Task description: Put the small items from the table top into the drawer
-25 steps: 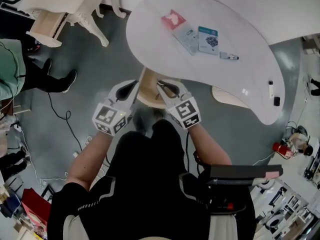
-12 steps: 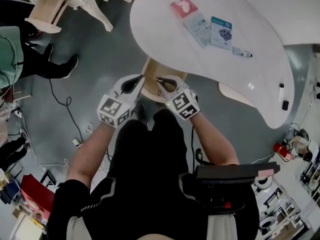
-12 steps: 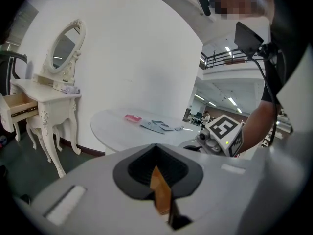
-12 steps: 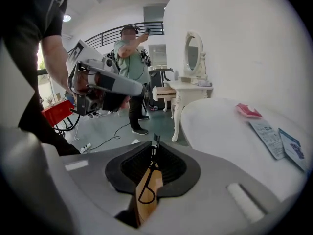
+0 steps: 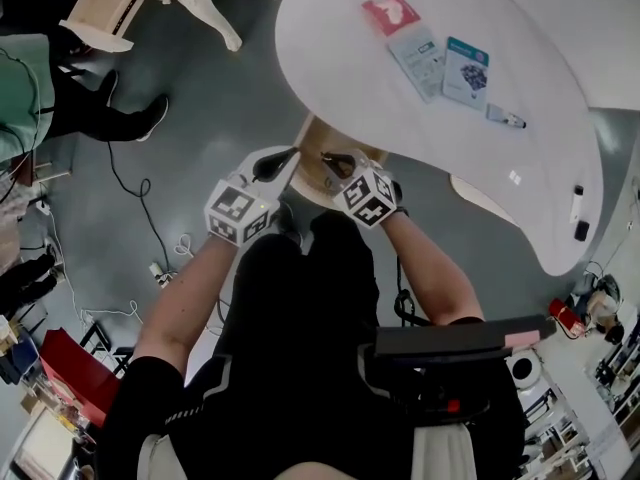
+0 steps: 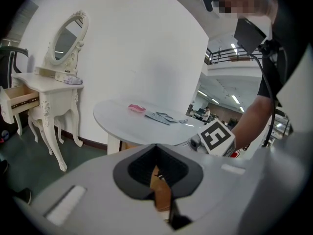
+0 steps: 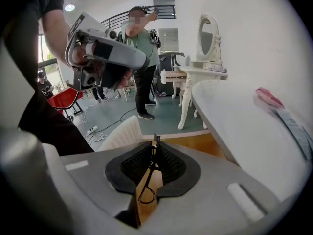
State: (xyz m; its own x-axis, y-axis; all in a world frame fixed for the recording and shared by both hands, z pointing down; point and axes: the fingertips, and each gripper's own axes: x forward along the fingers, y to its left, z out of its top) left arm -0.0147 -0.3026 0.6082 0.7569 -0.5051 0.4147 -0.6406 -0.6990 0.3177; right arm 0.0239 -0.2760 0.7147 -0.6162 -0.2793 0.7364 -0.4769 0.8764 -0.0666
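On the white curved table (image 5: 480,158) lie a pink packet (image 5: 390,12), a grey packet (image 5: 425,50), a blue card (image 5: 466,70) and a small pen-like item (image 5: 507,118). A wood-coloured drawer (image 5: 312,176) shows under the table's near edge. Both grippers hover over it, tips close together. My right gripper (image 5: 327,157) (image 7: 155,143) is shut on a thin black hairpin-like wire (image 7: 146,180) whose loop hangs below the pads. Nothing is in my left gripper (image 5: 292,152) (image 6: 156,148), which is shut. The pink packet (image 6: 137,108) also shows in the left gripper view.
A white dressing table with an oval mirror (image 6: 54,82) stands to the left, its drawer (image 6: 19,99) pulled out. A ribbed white seat (image 5: 480,193) sits under the table at right. A person in green (image 7: 144,58) stands nearby. Cables (image 5: 165,263) lie on the floor.
The head view has swung, so the table sits further right and up. Both grippers stay together over the wooden drawer, the right one still shut on the black wire.
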